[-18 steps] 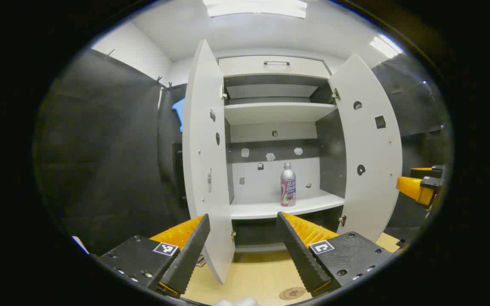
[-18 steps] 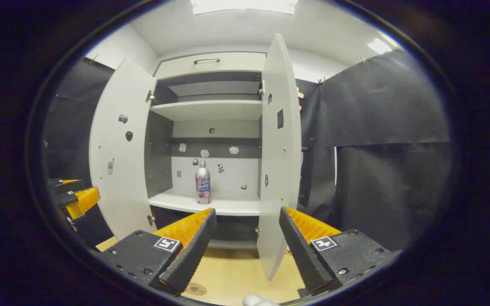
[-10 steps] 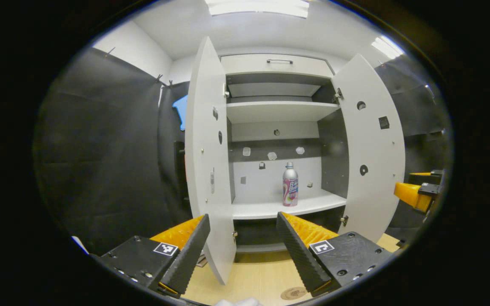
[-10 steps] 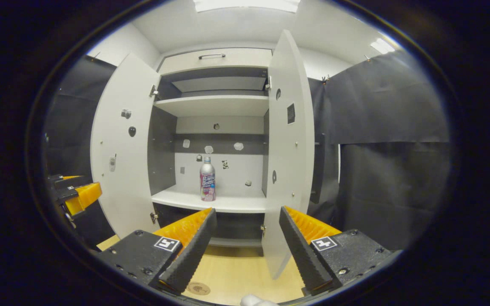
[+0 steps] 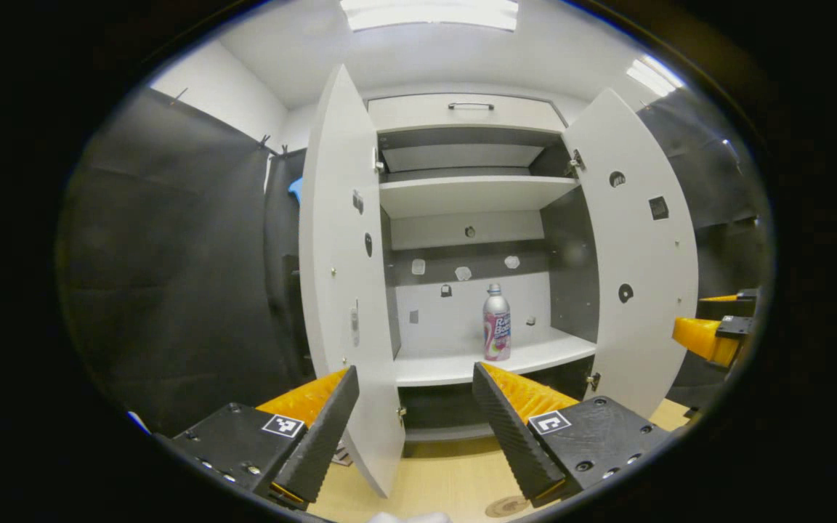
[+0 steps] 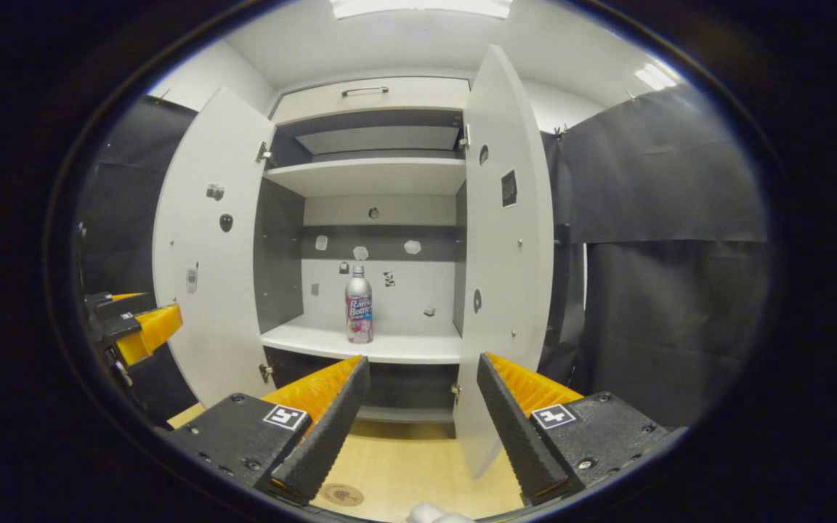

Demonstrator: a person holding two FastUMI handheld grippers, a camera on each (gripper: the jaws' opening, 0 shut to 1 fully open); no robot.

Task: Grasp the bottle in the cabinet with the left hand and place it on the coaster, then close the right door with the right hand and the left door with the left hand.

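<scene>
Left gripper view looks straight into the open cabinet [image 5: 473,240], and nothing of the task appears to be done yet. The bottle [image 5: 496,331] stands upright on the lower shelf [image 5: 462,363], a little right of the shelf's middle and toward the back wall, with nothing touching it. The left gripper [image 5: 415,421] is held out in front of the cabinet with its fingers spread wide and empty, well short of the shelf.

Both doors stand swung out: the left door [image 5: 342,290] crosses the near foreground between the left gripper's fingers, and the right door [image 5: 633,261] opens off to the other side. The coaster [image 5: 507,506] lies flat on the counter [image 5: 433,483] below the cabinet, bare (it sits low at the edge of both views, so its detail is hard to make out).

In the right gripper view the right gripper [image 6: 422,421] likewise has its fingers wide apart with nothing between them, held in front of the right door's free edge without touching it.

So every step is left, as I judge it: reaching in past the left door to take the bottle, setting it on the coaster, then shutting the right door and after it the left. The grasp is the step in hand.
</scene>
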